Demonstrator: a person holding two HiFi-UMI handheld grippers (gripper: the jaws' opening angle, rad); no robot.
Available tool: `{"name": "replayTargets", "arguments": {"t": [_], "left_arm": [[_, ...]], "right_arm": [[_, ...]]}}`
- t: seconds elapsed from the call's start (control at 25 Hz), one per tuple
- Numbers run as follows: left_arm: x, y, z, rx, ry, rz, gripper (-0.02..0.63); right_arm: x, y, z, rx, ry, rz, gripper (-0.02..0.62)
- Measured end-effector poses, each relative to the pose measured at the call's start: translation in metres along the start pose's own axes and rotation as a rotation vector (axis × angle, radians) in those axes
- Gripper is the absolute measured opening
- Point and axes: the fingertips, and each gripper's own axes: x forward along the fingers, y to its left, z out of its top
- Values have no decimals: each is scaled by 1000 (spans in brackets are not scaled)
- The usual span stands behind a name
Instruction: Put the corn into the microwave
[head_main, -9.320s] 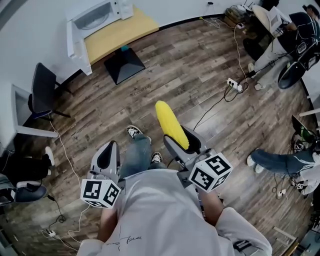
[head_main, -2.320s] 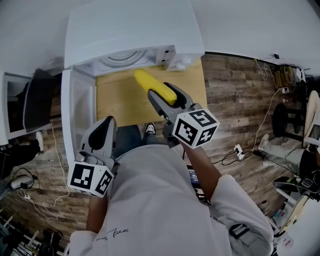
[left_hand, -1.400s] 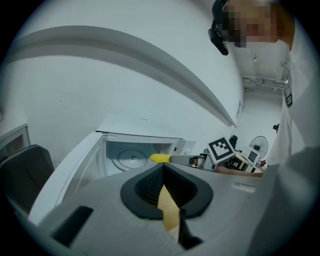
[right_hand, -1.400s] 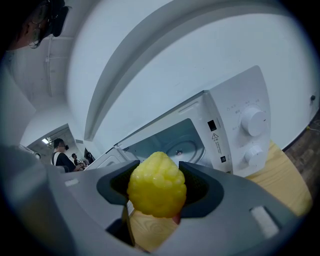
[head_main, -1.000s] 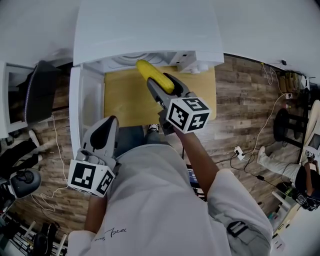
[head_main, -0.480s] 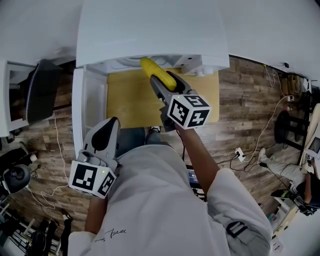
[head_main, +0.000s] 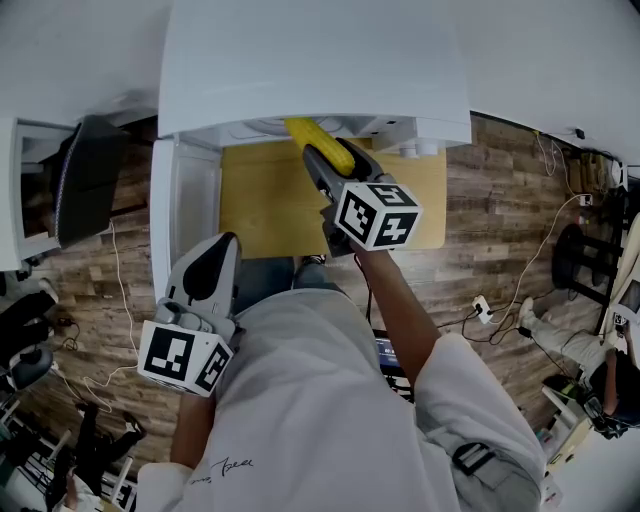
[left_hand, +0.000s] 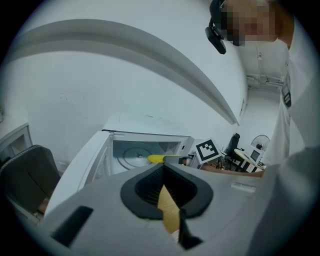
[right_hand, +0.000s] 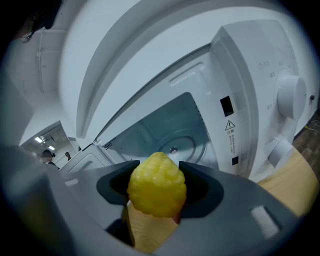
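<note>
The microwave (head_main: 310, 60) stands on a yellow wooden table (head_main: 265, 205), and its door (head_main: 180, 215) is swung open at its left side. In the right gripper view the cavity is open ahead, with the round glass plate (right_hand: 175, 145) on its floor and two white knobs (right_hand: 290, 95) on the panel right of the opening.

The right tool (head_main: 335, 165) is in front of the microwave's opening and points into it, a little downward. Its two jaws are clamped on the corn (head_main: 312, 138), one jaw on each side of the cob, and the pads press on the yellow kernels. The corn sticks out forward past the jaw tips. Its front end is at the mouth of the microwave, just under the top edge in the head view. In the left gripper view this end shows before the glass plate, above it. How deep the tip is inside the cavity, I cannot tell. The corn does not lie on the plate.

The left tool (head_main: 212, 262) is held back from the microwave, in front of the open door and close to the person's body. Its jaws are together at the tips, and nothing is between them.

A dark chair (head_main: 85, 180) stands left of the microwave, beyond the door, on the wooden floor (head_main: 500, 220).
</note>
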Motion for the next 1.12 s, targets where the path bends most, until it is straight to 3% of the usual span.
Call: {"name": "replayTargets", "arguments": {"t": [1.12], "left_arm": [[9, 29, 2, -78, 29, -7, -9]], "right_arm": [[58, -19, -2, -45, 14, -74, 261]]}}
